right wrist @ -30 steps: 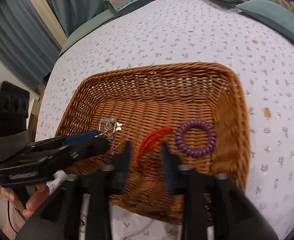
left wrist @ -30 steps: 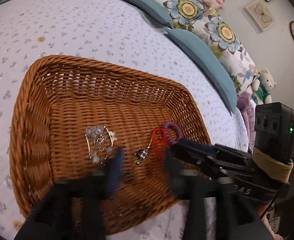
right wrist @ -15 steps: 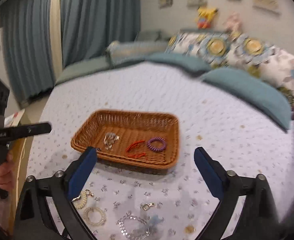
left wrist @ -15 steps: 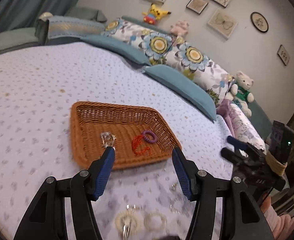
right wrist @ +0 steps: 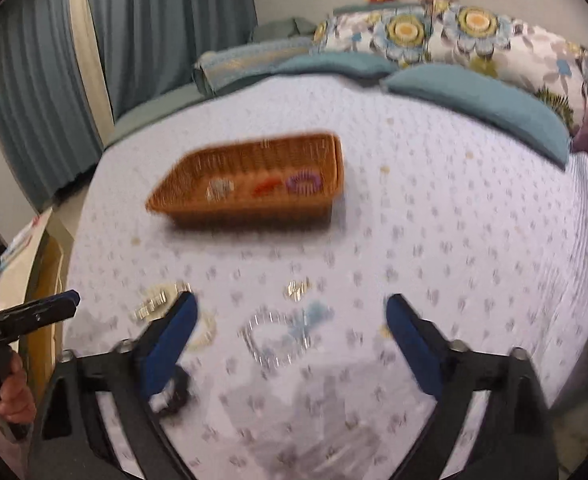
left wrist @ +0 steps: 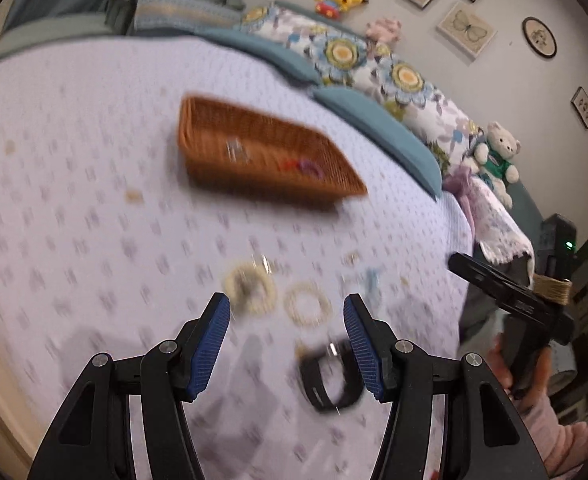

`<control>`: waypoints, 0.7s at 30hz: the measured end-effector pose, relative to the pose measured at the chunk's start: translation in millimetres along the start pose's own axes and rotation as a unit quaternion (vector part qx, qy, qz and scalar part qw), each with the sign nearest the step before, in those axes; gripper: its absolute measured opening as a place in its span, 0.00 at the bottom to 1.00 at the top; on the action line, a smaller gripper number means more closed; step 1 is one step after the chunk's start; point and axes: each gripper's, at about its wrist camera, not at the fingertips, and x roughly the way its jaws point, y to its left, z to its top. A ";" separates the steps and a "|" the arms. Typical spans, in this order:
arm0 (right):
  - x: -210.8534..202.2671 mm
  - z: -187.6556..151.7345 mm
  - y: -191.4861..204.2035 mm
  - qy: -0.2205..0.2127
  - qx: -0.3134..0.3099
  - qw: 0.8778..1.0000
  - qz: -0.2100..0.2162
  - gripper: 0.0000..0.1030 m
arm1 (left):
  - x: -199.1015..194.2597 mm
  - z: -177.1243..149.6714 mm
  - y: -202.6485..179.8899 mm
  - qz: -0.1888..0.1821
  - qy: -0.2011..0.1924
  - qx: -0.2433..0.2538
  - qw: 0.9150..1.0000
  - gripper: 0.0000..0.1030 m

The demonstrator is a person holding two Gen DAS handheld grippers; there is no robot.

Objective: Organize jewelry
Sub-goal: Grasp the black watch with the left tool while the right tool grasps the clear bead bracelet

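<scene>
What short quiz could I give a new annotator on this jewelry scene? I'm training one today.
1. True or false: the wicker basket is empty.
2. What colour is the coil ring in the basket?
3. The left gripper holds: A) a bracelet, B) nothing, C) the black band.

Key: 1 false, since it holds several pieces. 2 purple. 3 B, the jaws stand open above the bedspread with nothing between the pads.

blur: wicker basket (left wrist: 261, 160) contents smeared, kinds unclear | hidden: black band (right wrist: 173, 396) partly behind right gripper's finger (right wrist: 165, 340) | cut off: both handles at bottom edges
</scene>
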 end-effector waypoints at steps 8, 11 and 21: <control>41.0 -35.0 -21.8 0.068 0.036 0.997 0.026 0.53 | 35.0 -50.9 -19.7 -0.021 0.059 -0.008 0.998 0.59; 47.9 -30.7 -28.4 0.073 0.054 0.995 0.036 0.52 | 43.1 -54.0 -26.9 -0.009 0.065 0.001 0.998 0.59; 89.6 -2.9 -33.2 0.085 0.103 0.991 0.030 0.46 | 59.0 -55.7 -29.7 0.013 0.077 -0.005 0.997 0.39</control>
